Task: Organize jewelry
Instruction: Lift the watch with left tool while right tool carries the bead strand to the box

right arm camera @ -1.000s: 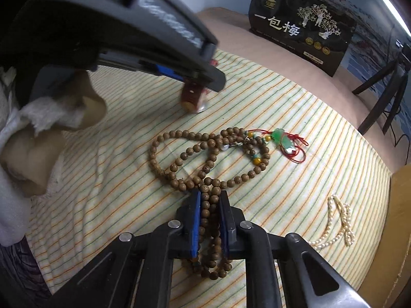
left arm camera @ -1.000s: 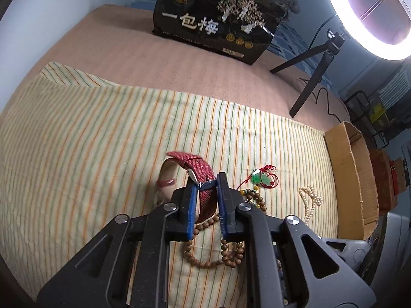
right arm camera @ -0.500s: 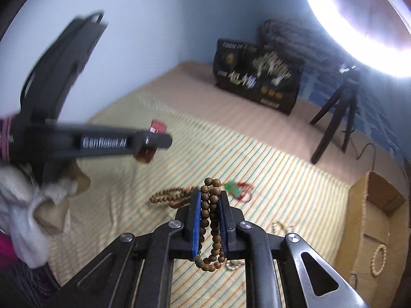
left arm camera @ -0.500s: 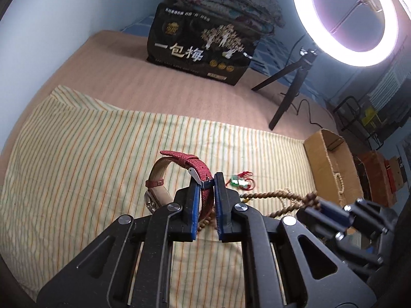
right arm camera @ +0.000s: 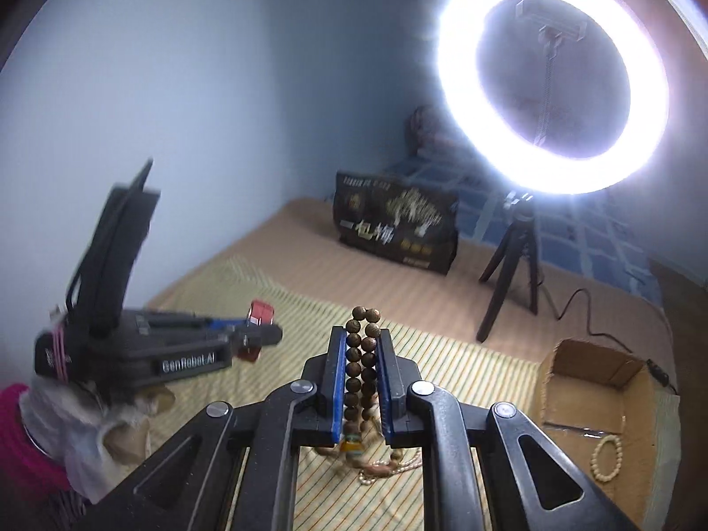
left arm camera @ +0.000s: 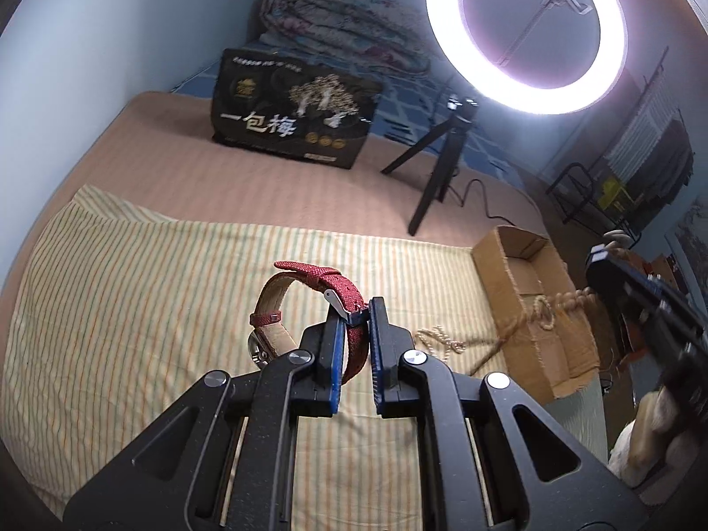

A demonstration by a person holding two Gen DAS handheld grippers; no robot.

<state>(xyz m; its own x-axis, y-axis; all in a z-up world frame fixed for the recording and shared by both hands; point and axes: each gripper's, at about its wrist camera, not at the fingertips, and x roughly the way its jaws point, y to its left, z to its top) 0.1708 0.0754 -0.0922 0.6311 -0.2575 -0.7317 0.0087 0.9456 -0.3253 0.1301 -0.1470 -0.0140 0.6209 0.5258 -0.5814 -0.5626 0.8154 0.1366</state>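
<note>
Jewelry is up in the air on both sides. The red watch is clamped by its strap in the left gripper, jaws clenched tight on the fabric, the buckle just above the blue pads, the watch lifted clear of the striped cloth. The right gripper is pinched on the wooden bead necklace, two strands of dark beads squeezed between its pads, the rest dangling below with an amber bead showing. Under it, a pearl strand lies on the cloth, just beside the cardboard box. Inside that box, a pale bead bracelet rests on the bottom. Behind, a black printed bag stands on the bed, and a ring light on its tripod blazes.
</note>
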